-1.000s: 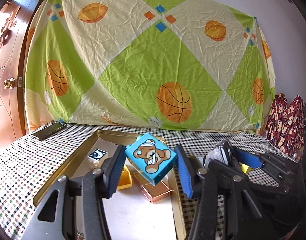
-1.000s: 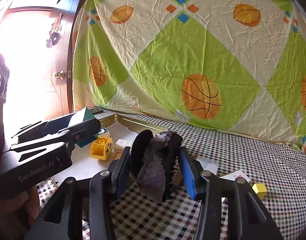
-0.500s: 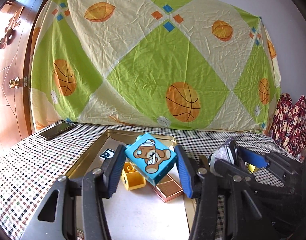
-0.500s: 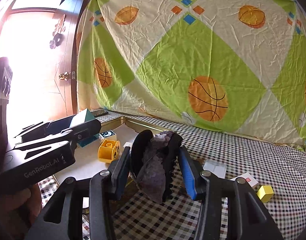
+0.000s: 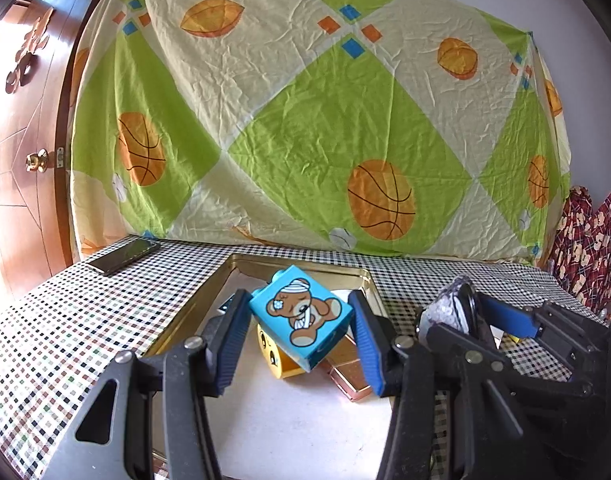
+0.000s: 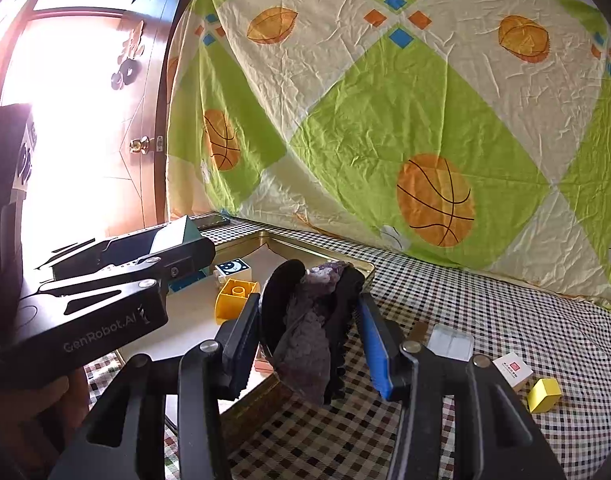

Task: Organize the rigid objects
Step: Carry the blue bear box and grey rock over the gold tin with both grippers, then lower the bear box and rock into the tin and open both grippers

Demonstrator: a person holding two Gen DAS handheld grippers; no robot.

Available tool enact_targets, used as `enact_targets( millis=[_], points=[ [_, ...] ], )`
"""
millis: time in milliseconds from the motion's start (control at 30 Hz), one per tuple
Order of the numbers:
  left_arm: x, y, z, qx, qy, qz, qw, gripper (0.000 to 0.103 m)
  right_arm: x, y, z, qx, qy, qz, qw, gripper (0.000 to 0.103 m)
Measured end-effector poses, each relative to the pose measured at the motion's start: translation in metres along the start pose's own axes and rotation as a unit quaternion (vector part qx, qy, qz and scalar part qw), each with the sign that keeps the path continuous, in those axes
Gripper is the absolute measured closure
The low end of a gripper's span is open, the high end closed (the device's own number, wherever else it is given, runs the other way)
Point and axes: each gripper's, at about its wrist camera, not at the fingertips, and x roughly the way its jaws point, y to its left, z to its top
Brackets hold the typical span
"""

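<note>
The left gripper (image 5: 301, 334) grasps a blue block (image 5: 301, 316) with a bear print, clenched between its two blue pads and tilted on one corner. It hangs over the gold tray (image 5: 305, 268), above the tray's inner area near the right rim. Below the block, on the tray's white floor, lie a yellow block (image 5: 275, 360) with a face and a copper bar (image 5: 351, 372); the two lie just beside each other, partly hidden by the blue block. In the right view a small white cube (image 6: 233, 269) with a dark round mark stands behind the yellow block, nearer the tray's far rim.

The right gripper (image 6: 309, 334) grasps a dark purple lump (image 6: 309, 328), rough and crumpled, with black rounded parts on either side; what it is cannot be told. It is held over the tray's right rim, at the near-right corner.

The tray rests on a checked cloth (image 6: 485, 300). On the cloth to the right of the tray lie a clear flat piece (image 6: 451, 342), a white box (image 6: 513, 370) with a red mark, and a yellow cube (image 6: 544, 395), all apart from each other. A phone (image 5: 123, 256) lies near the cloth's far-left corner. A sheet (image 5: 305, 120) printed with basketballs hangs behind.
</note>
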Motion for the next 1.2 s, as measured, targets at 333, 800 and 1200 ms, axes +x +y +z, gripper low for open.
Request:
enact_targets(
  millis=[333,800,1200],
  points=[
    [0.008,0.014,0.001,-0.009,0.024,-0.005,0.9997,0.053,0.015,0.007,0.005,-0.005,0.016,0.014,1.0,0.053],
    [0.043,0.048,0.009,0.003,0.094,0.008,0.9955,0.053,0.072,0.006,0.027,-0.003,0.077,0.03,0.997,0.053],
    [0.064,0.054,-0.001,0.026,0.138,0.02,0.9899,0.035,0.117,0.013,0.027,-0.009,0.13,0.03,0.991,0.042]
  ],
)
